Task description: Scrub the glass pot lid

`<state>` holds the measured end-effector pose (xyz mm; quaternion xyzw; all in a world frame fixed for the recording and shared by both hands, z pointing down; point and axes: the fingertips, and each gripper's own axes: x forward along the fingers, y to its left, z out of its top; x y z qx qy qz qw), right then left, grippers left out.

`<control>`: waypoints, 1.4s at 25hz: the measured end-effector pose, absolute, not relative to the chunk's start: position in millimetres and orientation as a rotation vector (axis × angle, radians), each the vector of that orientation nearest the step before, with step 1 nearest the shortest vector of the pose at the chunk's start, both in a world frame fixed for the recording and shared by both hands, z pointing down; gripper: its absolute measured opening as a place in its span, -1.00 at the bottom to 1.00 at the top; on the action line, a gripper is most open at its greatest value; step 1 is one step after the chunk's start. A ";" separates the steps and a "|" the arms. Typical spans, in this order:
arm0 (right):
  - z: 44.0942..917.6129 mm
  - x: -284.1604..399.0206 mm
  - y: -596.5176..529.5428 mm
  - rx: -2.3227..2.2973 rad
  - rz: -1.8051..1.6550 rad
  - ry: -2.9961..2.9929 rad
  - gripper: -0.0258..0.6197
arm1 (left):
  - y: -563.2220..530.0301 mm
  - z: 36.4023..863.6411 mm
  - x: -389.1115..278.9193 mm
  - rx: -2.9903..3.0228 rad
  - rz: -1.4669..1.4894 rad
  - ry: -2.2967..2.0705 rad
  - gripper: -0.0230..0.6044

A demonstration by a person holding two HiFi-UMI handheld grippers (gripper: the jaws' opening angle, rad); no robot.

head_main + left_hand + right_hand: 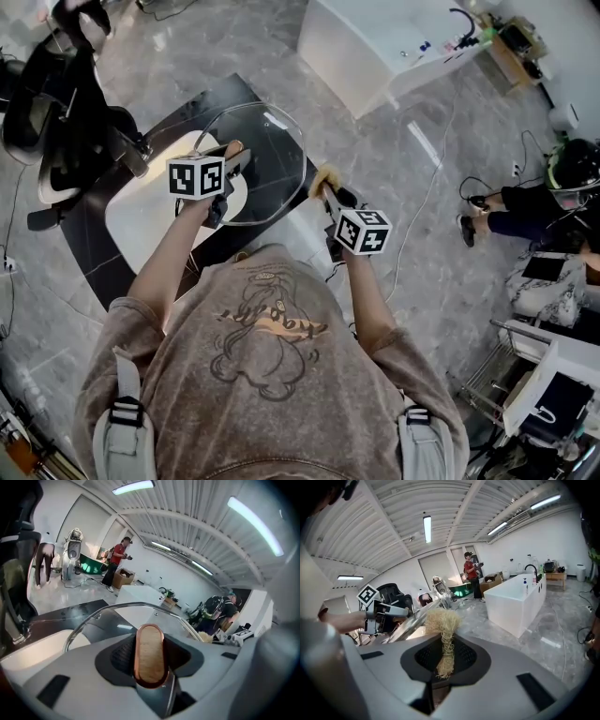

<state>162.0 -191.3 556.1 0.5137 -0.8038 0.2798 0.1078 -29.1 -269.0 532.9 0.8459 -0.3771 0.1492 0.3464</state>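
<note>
Head view, looking down: the round, clear glass pot lid (272,155) with its thin metal rim is up in the air over a dark table (89,253) that has a white rounded board (141,220) on it, so it isn't resting on anything. The left gripper (232,161) is what's carrying it. Left gripper view shows how: the jaws are clamped on the lid's oval cork-coloured knob (150,656) with a copper band, one pad on each side, and the glass dome stretches out ahead of them.

The right gripper (445,663) is pinched tight on a straw-coloured fibrous scrubber (442,623), with the frizzy end sticking out past the jaws. From its own view that tuft sits right at the lid's rim on the near edge. Touching or just shy of it, I honestly can't tell.

Progress-wise, I'd say both grippers are set up and the actual scrubbing is barely going, if at all. No foam, water or wiped streaks show on the glass, so nothing says any part is clean yet. My guess at what's left: work the scrubber across the whole glass, along the rim and around the knob, probably on both faces.
</note>
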 end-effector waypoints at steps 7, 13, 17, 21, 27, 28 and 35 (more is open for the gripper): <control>556.6 175.0 -201.5 1.550 0.838 -2.344 -0.77 | -272.9 567.9 -16.2 2.186 0.555 -0.969 -0.35; 563.6 171.6 -209.7 1.528 0.874 -2.346 -0.77 | -285.6 600.7 -6.9 2.145 0.662 -0.978 -0.35; 567.6 169.3 -213.3 1.509 0.904 -2.348 -0.77 | -292.9 620.5 -0.7 2.121 0.740 -0.998 -0.35; 569.5 165.5 -220.3 1.493 0.928 -2.361 -0.77 | -298.1 634.2 1.9 2.087 0.803 -1.010 -0.35; 575.1 161.0 -226.1 1.470 0.961 -2.363 -0.77 | -303.2 644.5 3.2 2.074 0.895 -1.024 -0.35; 576.0 160.9 -226.5 1.468 0.964 -2.361 -0.77 | -303.7 645.6 4.1 2.072 0.906 -1.027 -0.35; 580.5 157.8 -230.6 1.452 0.976 -2.353 -0.77 | -305.5 649.6 5.5 2.059 0.926 -1.033 -0.34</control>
